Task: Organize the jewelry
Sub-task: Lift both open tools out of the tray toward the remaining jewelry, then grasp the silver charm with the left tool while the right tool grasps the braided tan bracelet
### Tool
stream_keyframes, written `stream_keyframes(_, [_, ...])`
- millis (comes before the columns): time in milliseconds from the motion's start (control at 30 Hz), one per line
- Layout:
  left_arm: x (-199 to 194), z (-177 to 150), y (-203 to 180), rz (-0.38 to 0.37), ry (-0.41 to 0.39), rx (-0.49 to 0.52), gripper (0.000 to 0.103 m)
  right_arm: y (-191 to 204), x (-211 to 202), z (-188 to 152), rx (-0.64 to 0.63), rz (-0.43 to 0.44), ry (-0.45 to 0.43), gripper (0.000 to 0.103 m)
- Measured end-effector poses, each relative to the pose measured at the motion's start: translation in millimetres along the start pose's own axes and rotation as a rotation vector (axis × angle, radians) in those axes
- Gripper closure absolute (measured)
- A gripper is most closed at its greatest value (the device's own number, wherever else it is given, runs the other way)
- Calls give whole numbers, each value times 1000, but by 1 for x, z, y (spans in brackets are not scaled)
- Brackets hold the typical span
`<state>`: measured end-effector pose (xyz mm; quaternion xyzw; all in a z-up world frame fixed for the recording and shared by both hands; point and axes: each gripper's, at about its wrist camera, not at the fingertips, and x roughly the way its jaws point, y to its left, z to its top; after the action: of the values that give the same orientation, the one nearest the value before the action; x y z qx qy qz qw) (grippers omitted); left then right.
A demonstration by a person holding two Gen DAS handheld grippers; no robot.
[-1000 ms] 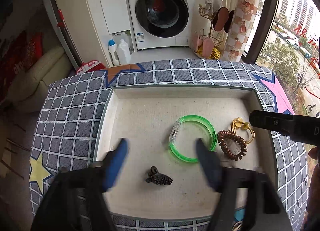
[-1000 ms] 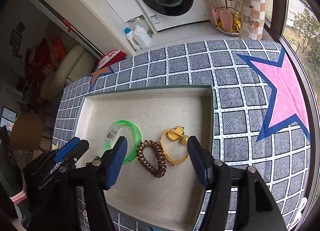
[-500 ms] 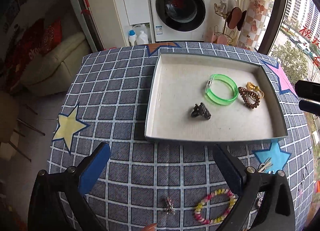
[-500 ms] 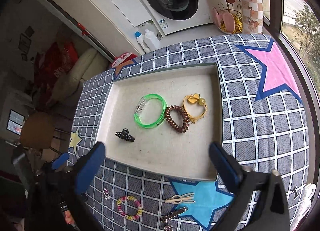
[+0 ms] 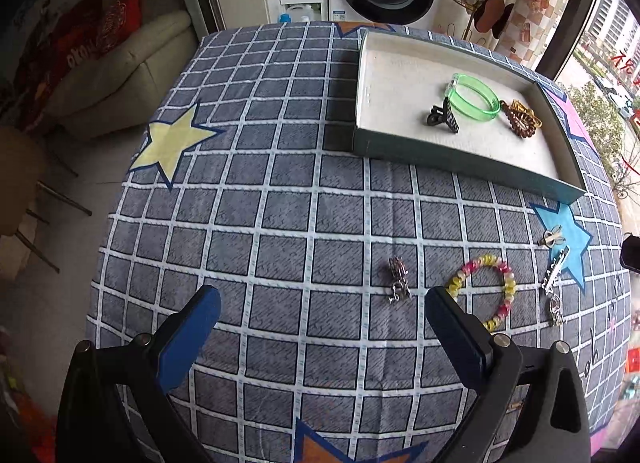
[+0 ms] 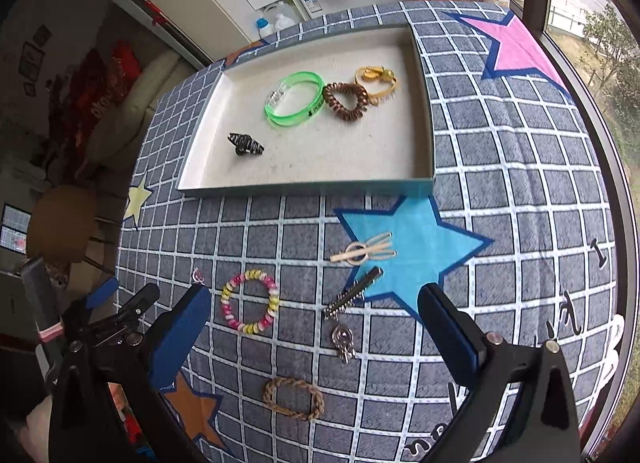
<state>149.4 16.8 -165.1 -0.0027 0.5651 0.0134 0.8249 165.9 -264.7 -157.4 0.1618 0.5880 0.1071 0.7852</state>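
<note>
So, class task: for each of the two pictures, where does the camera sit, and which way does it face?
Left wrist: on the left gripper, looking steeply down at the tablecloth; both its open fingers show.
Right wrist: on the right gripper, facing down likewise; its open fingers frame the view.
Shared: the tray and the beaded bracelet.
</note>
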Motion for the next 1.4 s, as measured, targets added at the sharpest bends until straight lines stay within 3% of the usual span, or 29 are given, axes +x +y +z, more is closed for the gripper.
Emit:
stream_keyframes(367, [12, -28, -9, -51, 60, 26, 0, -6, 20, -64, 19, -105, 90, 0])
stream_keyframes(833, [33, -5, -17, -69, 42, 23, 0, 9, 41, -96, -49, -208, 128, 1])
stream_keyframes(1033, [43, 3, -21, -72, 35, 32, 0, 19, 53, -99, -87, -242, 149, 11])
stream_keyframes(1100, [47, 3, -22, -68, 45, 41, 1, 22, 55, -101, -104, -257, 153, 24])
stream_keyframes(1200, [51, 5, -24, -69, 46, 46, 1, 27, 55, -104, -134, -287, 150, 26])
stream_keyframes(1300, [56, 6, -27, -72, 54, 59, 13, 32, 58, -104, -157, -316, 147, 28])
stream_keyframes(1400, [59, 8, -34, -63, 48, 81, 16, 38, 61, -109, -182, -352, 142, 31])
